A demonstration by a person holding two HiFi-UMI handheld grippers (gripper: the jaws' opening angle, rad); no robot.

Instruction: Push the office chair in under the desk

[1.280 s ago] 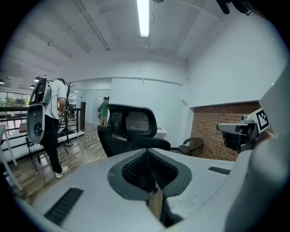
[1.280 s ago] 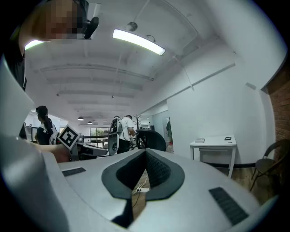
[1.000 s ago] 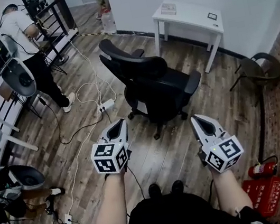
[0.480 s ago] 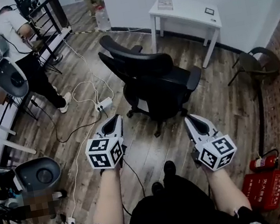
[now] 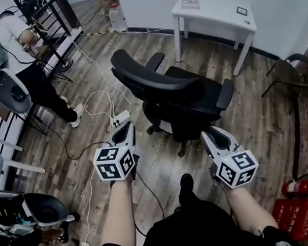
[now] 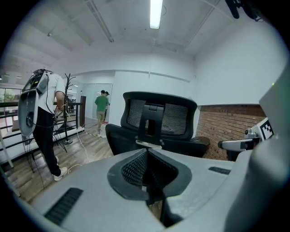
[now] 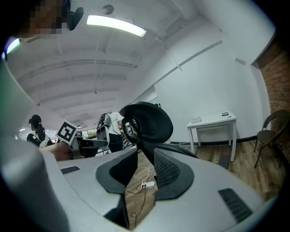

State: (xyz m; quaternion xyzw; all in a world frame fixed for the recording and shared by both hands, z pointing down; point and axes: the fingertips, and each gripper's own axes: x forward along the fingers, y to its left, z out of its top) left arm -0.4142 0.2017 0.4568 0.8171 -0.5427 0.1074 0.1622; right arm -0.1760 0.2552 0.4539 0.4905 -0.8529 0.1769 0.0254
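The black office chair [image 5: 182, 99] stands on the wood floor with its mesh backrest [image 5: 156, 84] turned toward me. The white desk [image 5: 214, 11] is beyond it against the wall, a gap of floor between them. My left gripper [image 5: 124, 134] hovers just short of the backrest's left side, jaws shut and empty; its own view shows the backrest [image 6: 158, 120] ahead. My right gripper [image 5: 213, 136] is near the chair's right rear, apart from it. Its jaws are opening with nothing between them, and the backrest [image 7: 147, 118] and desk [image 7: 213, 122] lie beyond them.
A person in a white shirt [image 5: 23, 48] stands at the far left by a railing. Cables and a power strip [image 5: 119, 118] lie on the floor left of the chair. A brown chair [image 5: 292, 72] and a fire extinguisher [image 5: 298, 187] are at the right.
I have stepped closer: the chair sits nearer and larger, and both grippers have come up toward its backrest. The chair's armrest side has swung slightly in view.
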